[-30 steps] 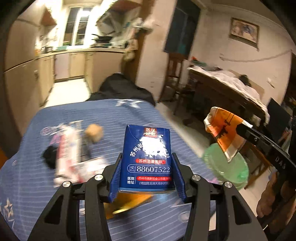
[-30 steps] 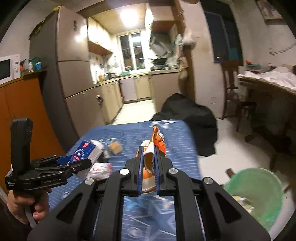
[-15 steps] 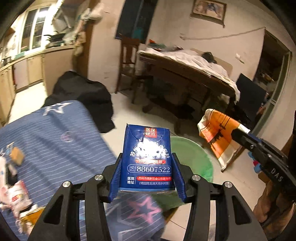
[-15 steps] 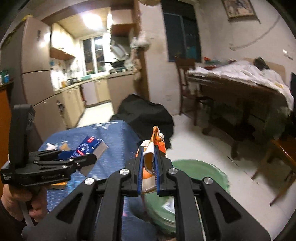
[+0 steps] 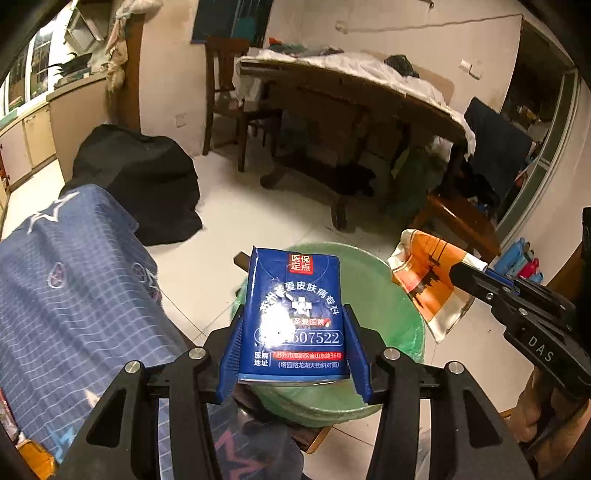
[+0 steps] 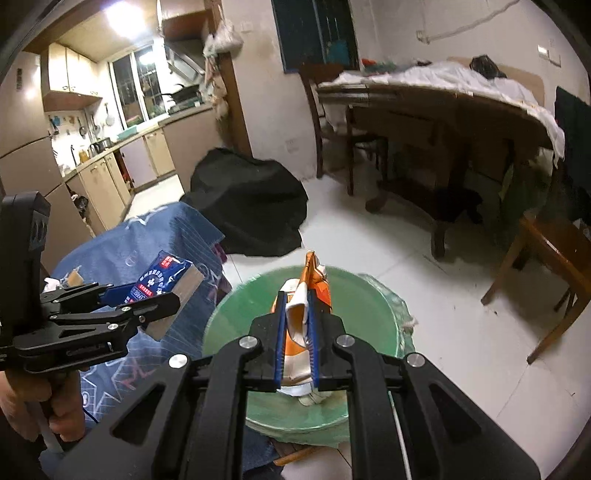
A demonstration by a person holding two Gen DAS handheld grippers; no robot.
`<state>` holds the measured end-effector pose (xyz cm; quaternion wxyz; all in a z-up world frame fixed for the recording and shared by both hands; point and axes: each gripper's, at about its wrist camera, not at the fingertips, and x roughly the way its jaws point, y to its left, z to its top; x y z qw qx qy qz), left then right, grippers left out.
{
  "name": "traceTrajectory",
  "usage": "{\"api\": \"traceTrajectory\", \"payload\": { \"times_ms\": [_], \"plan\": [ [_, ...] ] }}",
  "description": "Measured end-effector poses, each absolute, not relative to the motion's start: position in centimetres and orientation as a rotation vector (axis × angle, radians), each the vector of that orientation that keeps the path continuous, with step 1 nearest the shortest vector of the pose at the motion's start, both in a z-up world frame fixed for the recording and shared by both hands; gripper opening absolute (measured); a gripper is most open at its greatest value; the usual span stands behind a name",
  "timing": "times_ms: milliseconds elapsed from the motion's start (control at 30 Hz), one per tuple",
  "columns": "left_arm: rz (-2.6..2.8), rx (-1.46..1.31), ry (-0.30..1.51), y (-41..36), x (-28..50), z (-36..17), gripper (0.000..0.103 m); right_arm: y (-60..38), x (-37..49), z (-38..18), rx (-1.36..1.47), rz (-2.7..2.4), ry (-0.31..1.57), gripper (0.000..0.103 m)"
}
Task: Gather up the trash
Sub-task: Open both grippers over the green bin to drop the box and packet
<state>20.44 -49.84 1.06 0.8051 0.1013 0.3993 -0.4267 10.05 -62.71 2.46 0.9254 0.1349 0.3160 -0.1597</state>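
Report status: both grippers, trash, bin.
Left gripper shut on blue carton. Right gripper shut on orange wrapper. Both above green bin. Nothing in the way.

Dim warm indoor light, bright ceiling lamp (image 6: 122, 22) blown out upper left, glare patch on blue box (image 5: 295, 314), heavy fisheye bend, dark vignette corners, slight blur.
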Motion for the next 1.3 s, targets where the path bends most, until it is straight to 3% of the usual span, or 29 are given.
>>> {"api": "traceTrajectory", "payload": {
  "times_ms": [467,1300],
  "plan": [
    [-0.931,0.260,0.904,-54.3,20.9,-2.4,0.050,-65.1,10.3,0.1,0.321,-0.336,0.707,0.009],
    [-0.913,0.240,0.949,-55.1,21.8,-3.6,0.051,-65.8,10.1,-0.4,0.330,-0.338,0.714,0.010]
  ]
}}
